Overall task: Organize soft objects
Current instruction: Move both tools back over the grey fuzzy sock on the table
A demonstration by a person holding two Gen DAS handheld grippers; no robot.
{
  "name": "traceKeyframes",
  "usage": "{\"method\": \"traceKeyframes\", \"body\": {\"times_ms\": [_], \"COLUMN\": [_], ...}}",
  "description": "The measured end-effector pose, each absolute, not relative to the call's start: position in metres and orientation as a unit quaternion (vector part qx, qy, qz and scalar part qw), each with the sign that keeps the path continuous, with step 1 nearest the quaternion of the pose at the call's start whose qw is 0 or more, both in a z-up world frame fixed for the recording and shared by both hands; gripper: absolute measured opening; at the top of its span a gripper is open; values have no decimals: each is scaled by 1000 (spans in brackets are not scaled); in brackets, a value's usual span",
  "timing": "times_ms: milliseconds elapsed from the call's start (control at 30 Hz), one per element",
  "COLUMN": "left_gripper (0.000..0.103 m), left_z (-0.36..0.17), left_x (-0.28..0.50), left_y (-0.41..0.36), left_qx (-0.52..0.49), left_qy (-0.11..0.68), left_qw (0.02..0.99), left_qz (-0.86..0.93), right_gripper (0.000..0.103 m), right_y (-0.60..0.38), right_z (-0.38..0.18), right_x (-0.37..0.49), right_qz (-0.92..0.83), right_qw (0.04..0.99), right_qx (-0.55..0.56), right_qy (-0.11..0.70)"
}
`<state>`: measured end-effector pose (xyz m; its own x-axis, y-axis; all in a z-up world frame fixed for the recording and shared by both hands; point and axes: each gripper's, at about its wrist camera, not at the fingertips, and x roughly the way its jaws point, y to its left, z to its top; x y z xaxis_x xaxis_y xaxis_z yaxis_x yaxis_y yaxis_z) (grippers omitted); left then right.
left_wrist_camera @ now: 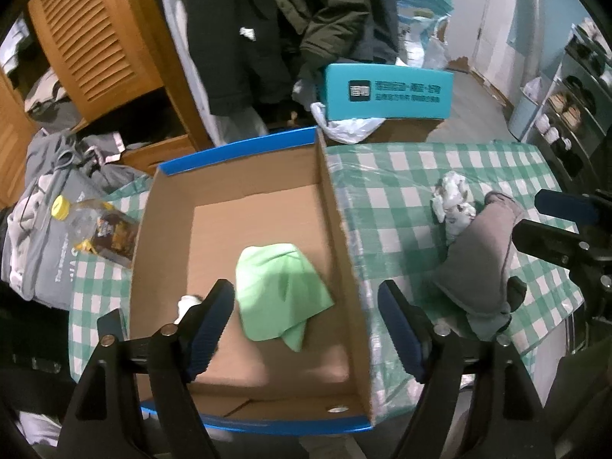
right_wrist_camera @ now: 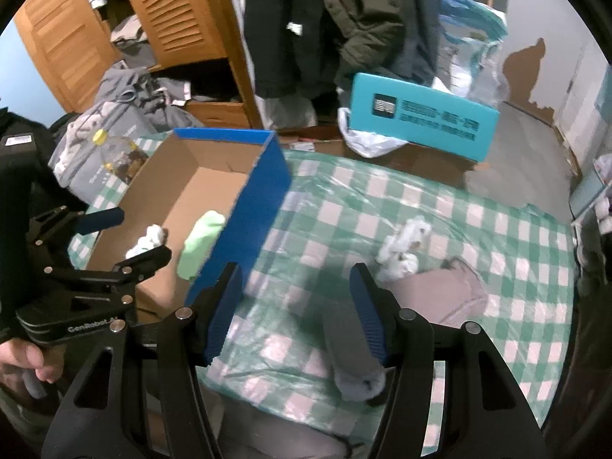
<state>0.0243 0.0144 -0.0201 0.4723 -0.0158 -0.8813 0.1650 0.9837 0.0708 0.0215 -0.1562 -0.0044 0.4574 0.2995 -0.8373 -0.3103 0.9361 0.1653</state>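
Observation:
A cardboard box (left_wrist_camera: pixel 336 206) with blue outer walls stands on the checked tablecloth; it also shows in the right wrist view (right_wrist_camera: pixel 260 199). A green cloth (left_wrist_camera: pixel 279 290) and a white sock (left_wrist_camera: pixel 187 302) lie inside it. My left gripper (left_wrist_camera: pixel 306 325) is open above the box's near end, empty. A grey sock (left_wrist_camera: pixel 478 256) and a crumpled white patterned sock (left_wrist_camera: pixel 453 199) lie on the cloth right of the box. My right gripper (right_wrist_camera: pixel 296 311) is open and empty, low over the table beside the grey sock (right_wrist_camera: pixel 440 294), near the white sock (right_wrist_camera: pixel 401 248).
A plastic bottle with a yellow cap (left_wrist_camera: pixel 88 225) lies left of the box. A teal carton (left_wrist_camera: pixel 386 91) and a white plastic bag (left_wrist_camera: pixel 344 124) sit beyond the table. Clothes pile (left_wrist_camera: pixel 57 176) at the left; shelves (left_wrist_camera: pixel 573 107) at the right.

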Motion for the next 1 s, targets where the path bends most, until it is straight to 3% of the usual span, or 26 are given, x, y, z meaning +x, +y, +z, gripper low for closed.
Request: {"method": "traceKeyframes", "body": {"times_ms": [733, 1000], "left_gripper": [80, 87], "left_z": [-43, -60], "left_x": [26, 28], "left_y": [-86, -116], "left_qx": [132, 154], "left_qy": [531, 541], "left_qw": [828, 815], "left_qz": [-121, -138], "right_gripper": [58, 58], "right_y": [-255, -280], "right_z": [-34, -48], "right_x": [0, -2], "right_qz": [99, 79], "right_qw": [852, 846], "right_qx": [40, 50], "right_qy": [512, 524]}}
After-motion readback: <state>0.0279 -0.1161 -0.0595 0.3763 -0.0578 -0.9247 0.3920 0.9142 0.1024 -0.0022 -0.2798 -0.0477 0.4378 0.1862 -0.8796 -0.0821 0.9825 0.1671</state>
